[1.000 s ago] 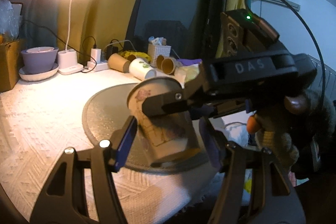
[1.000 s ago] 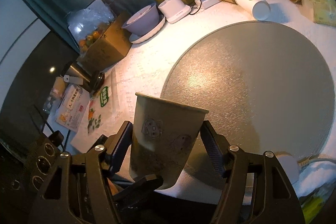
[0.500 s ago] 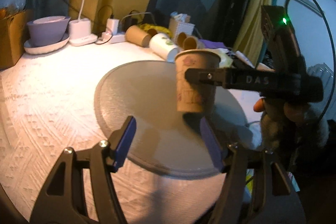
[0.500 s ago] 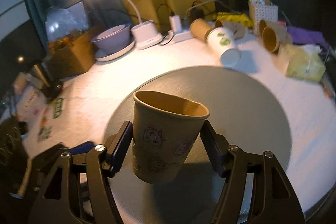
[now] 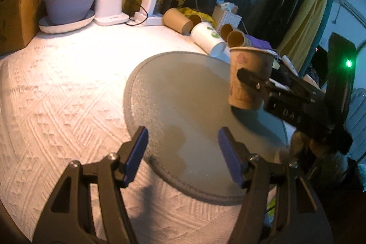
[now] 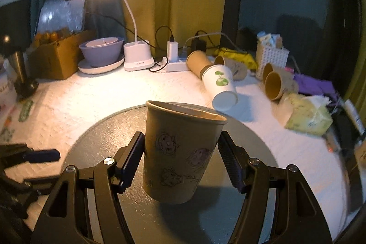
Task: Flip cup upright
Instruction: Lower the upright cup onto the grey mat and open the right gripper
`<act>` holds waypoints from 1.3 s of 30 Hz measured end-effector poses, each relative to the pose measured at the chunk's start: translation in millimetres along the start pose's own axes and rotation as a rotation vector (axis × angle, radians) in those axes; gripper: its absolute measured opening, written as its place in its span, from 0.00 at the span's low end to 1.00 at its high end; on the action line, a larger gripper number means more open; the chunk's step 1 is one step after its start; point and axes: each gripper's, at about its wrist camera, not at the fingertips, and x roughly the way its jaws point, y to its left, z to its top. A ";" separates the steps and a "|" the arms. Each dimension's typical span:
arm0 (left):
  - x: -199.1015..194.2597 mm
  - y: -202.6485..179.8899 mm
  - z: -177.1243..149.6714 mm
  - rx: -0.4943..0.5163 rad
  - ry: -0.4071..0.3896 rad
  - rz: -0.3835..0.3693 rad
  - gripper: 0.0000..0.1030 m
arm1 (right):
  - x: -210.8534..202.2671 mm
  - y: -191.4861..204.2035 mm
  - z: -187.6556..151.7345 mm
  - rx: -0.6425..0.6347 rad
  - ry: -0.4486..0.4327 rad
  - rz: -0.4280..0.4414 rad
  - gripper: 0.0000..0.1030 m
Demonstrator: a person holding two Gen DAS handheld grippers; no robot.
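A brown paper cup [image 6: 180,152] with cartoon drawings stands mouth up between my right gripper's [image 6: 181,160] pads, which are shut on its sides. Its base is at or just above the round grey mat [image 6: 247,148]. In the left wrist view the same cup [image 5: 248,79] is at the mat's [image 5: 183,93] right side, held by the right gripper. My left gripper [image 5: 183,154] is open and empty over the mat's near edge, well left of the cup.
Several paper cups lie on their sides at the back, one white [image 6: 220,86] and brown ones [image 6: 274,84]. A lamp base [image 6: 138,56], a purple bowl [image 6: 101,53], a power strip [image 6: 176,64], a cardboard box [image 6: 59,56] and a tissue pack [image 6: 306,116] line the white tablecloth's far edge.
The right gripper has turned the cup from tilted to upright and carried it right and down toward the mat. The left gripper has let go and pulled back left.
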 end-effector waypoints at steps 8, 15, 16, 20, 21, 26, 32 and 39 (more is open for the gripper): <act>-1.8 -6.8 -10.4 0.009 0.019 -0.015 0.63 | -17.9 11.7 -18.8 -0.065 -0.015 -0.041 0.67; -8.5 -13.4 -16.9 0.026 0.012 -0.015 0.64 | -32.2 12.2 -33.4 -0.055 -0.007 -0.052 0.67; -9.8 -14.7 -17.8 0.030 0.010 -0.012 0.64 | -34.3 12.7 -34.4 -0.053 -0.005 -0.050 0.67; -14.6 -20.4 -18.4 0.055 -0.006 0.013 0.64 | -37.8 16.2 -37.5 -0.049 0.019 -0.050 0.67; -16.8 -22.2 -19.0 0.063 -0.013 0.019 0.64 | -39.3 17.0 -38.3 -0.048 0.021 -0.051 0.67; -26.9 -24.9 -22.2 0.075 -0.037 0.027 0.72 | -49.2 19.0 -42.3 -0.027 0.040 -0.049 0.69; -37.8 -28.0 -27.2 0.091 -0.058 0.042 0.72 | -63.4 21.9 -45.9 0.004 0.072 -0.042 0.69; -57.5 -40.3 -27.8 0.134 -0.118 0.055 0.72 | -92.3 18.7 -42.8 0.084 0.071 -0.039 0.69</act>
